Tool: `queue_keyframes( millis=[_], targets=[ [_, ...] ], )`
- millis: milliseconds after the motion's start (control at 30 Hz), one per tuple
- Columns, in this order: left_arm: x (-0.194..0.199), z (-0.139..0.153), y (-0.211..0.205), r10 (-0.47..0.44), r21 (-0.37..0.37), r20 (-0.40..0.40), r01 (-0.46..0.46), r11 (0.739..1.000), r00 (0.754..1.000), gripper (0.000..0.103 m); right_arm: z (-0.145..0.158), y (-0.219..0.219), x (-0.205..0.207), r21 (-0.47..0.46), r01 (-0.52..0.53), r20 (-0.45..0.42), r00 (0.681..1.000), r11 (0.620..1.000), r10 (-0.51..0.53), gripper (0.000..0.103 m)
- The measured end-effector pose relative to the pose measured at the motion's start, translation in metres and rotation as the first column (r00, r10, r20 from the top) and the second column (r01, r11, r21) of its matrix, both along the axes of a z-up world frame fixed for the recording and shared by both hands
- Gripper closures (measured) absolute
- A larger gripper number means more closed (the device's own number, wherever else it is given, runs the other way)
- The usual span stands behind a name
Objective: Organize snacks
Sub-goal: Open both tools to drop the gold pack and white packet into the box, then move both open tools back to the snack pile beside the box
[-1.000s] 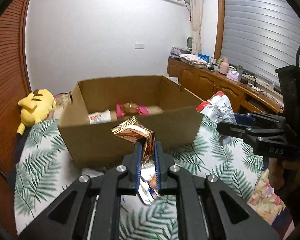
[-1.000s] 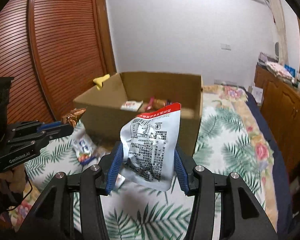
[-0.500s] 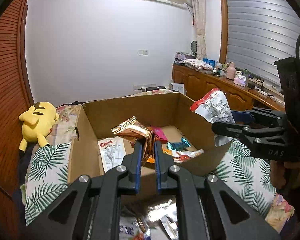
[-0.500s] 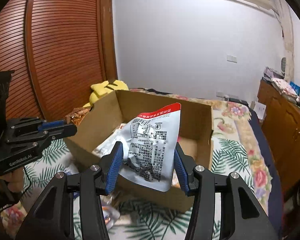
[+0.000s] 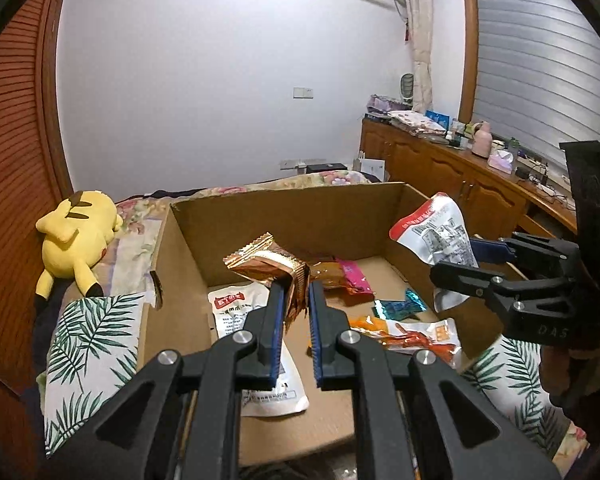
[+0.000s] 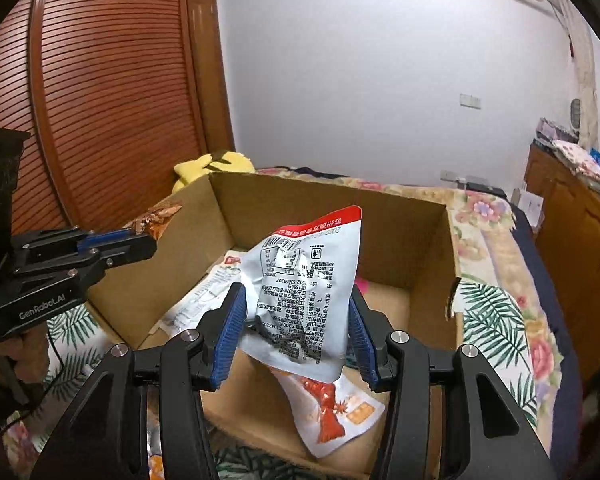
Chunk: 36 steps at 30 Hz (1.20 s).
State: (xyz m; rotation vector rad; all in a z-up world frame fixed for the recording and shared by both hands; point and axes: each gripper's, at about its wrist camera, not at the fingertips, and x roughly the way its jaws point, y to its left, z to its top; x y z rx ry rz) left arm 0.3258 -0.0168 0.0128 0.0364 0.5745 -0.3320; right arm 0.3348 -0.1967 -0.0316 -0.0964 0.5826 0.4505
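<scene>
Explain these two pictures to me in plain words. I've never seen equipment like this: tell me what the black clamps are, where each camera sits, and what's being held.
No robot here: a person holds a hand-operated clamp in each hand, and each clamp carries a wide-angle camera looking forward along its blue-padded jaws.

The left wrist view looks out from the left gripper, shut on a copper foil snack packet. The right gripper shows at that picture's right edge.

The right wrist view looks out from the right gripper, shut on a silver-white pouch with a red top.

Both hang over an open cardboard box on a bed with a leaf-print cover. Inside the box lie a white pouch, a pink packet, a teal wrapper and an orange-and-white pack. A yellow plush toy lies beside it.
</scene>
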Motion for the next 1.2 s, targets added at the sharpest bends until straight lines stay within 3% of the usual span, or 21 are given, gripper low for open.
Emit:
queue_keyframes(
  millis=[433,700,967,1200],
  targets=[
    [0.012,-0.008,-0.008,0.007,0.011,-0.026,-0.006,1.0,1.0,0.092,-0.008,0.006,0.009,0.001,-0.005,-0.017,1.0,1.0,0.005,0.052],
    [0.013,-0.008,-0.01,-0.001,0.005,-0.052,0.001,1.0,0.999,0.082,-0.007,0.008,0.01,-0.007,-0.015,-0.03,0.999,1.0,0.015,0.049],
    [-0.009,0.005,-0.006,0.0,0.005,-0.035,0.0,1.0,0.999,0.072,0.005,0.012,-0.004,-0.011,-0.008,-0.017,1.0,1.0,0.008,0.048],
    [-0.041,0.021,0.0,-0.011,0.017,-0.005,0.011,1.0,1.0,0.071,0.021,0.017,-0.044,-0.016,-0.029,0.011,1.0,0.999,0.029,0.048]
  ],
)
